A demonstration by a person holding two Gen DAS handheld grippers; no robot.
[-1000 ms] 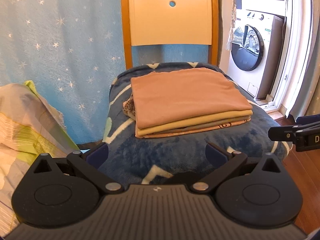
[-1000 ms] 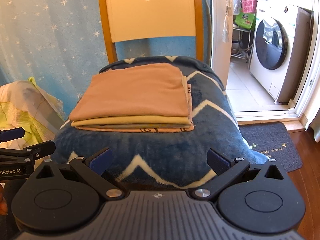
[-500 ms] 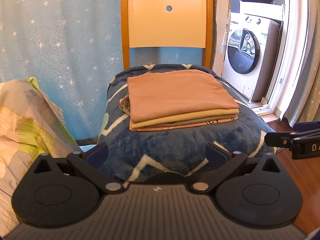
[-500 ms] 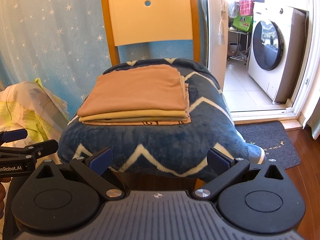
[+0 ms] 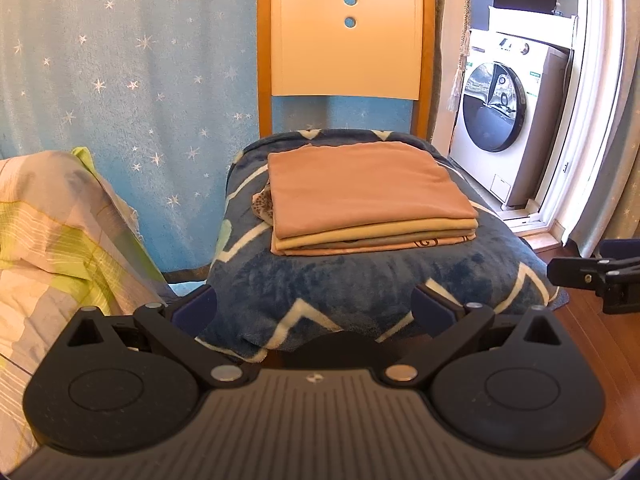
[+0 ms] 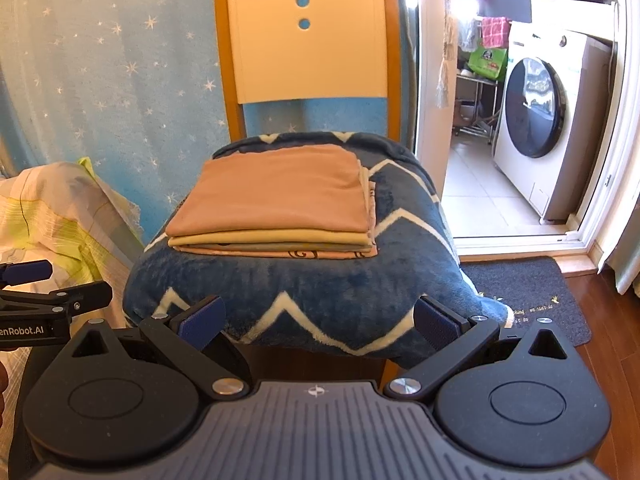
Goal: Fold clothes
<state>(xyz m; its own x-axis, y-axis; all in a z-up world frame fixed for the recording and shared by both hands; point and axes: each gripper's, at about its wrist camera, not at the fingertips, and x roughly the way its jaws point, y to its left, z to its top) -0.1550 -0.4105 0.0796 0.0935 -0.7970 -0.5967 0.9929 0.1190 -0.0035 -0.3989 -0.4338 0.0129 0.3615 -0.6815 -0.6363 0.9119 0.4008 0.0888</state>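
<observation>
A neat stack of folded clothes, tan on top with yellow and patterned layers beneath, rests on a blue zigzag blanket draped over a wooden chair. My left gripper is open and holds nothing, well back from the stack. My right gripper is open too, with nothing between its pads, in front of the blanket's near edge. Each gripper shows at the side of the other's view.
A bed with yellow-green patterned bedding lies to the left. A blue star curtain hangs behind. To the right a doorway leads to a washing machine; a dark mat lies on the wooden floor.
Both grippers have drawn back from the chair, so the stack and blanket look smaller and farther. Both stay open; the stack has not moved.
</observation>
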